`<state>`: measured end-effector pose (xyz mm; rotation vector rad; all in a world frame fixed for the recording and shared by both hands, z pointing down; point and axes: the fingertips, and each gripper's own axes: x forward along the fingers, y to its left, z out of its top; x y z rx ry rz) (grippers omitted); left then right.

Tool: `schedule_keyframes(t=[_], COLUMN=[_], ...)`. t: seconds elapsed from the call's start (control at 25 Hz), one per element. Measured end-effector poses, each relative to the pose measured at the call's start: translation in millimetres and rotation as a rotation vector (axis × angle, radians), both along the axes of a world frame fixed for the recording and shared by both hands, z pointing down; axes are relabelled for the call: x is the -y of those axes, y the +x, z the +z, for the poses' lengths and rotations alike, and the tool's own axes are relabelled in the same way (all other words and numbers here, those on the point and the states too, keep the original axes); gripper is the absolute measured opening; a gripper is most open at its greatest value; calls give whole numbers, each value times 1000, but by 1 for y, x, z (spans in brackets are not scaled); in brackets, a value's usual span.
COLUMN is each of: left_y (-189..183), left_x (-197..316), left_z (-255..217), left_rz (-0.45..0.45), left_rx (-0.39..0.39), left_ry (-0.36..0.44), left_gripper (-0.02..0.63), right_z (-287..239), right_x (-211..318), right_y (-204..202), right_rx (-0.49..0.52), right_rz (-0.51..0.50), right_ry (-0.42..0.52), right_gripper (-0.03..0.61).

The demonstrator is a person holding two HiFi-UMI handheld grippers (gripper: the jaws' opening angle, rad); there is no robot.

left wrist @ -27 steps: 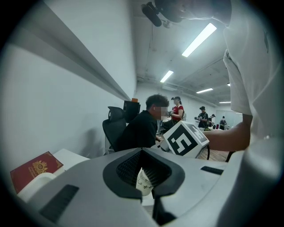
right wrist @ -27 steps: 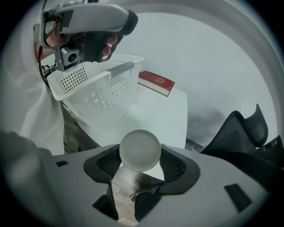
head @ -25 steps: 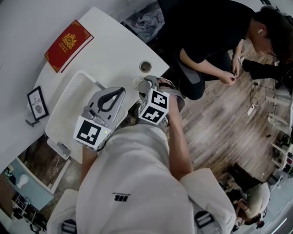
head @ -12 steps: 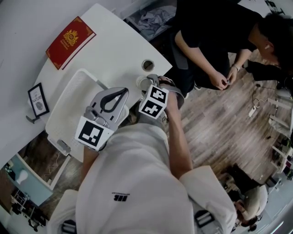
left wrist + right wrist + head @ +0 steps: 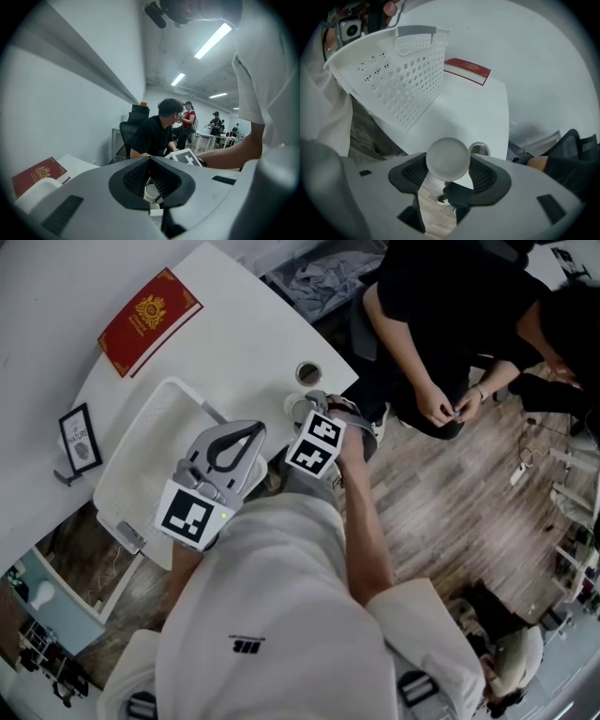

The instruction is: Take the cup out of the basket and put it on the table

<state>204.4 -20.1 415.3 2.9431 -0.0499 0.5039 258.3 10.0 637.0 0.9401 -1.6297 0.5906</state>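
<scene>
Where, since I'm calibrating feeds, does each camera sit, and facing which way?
Head view: on the head, steeply down on table, basket; shirt, arms show.
Left gripper view: on left claw, facing a seated person; right forearm shows.
Right gripper view: on right claw holding cup, facing basket; shirt shows.
All share the red book.

one cup (image 5: 447, 157), one basket (image 5: 178, 388), one red book (image 5: 150, 322), one little framed sign (image 5: 78, 444), two grippers, left gripper (image 5: 150, 161) plus right gripper (image 5: 448, 165)
</scene>
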Motion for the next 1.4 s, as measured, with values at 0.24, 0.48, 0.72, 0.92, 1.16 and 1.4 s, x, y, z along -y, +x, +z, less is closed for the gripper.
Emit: schedule_keyframes(t=[0.24,0.48,0.72,0.92,1.16,1.4], left_y=[-3,-2,-4,-5,-5,-4], left_x=[-1,0,-1,-2,-2,-1], left_z=[-1,1,0,-1,-1,0], left_rz=[-7,-8,-17,-18,-15,-14], left_rx=[2,3,2,1,6,2], left_ry=[-1,5,1,3,6,3], left_gripper=[9,9,9,9,9,9], right_z=[8,16,15,15,17,17], right_x=[0,3,5,5,2,2], right_y=[1,2,2,1,1,3], right_rx=[-20,-11,4,11,20,27], right_rz=[8,20,32,29,22,40], right_ry=[-1,3,15,28,16,23], right_gripper=[278,278,278,279,279,279])
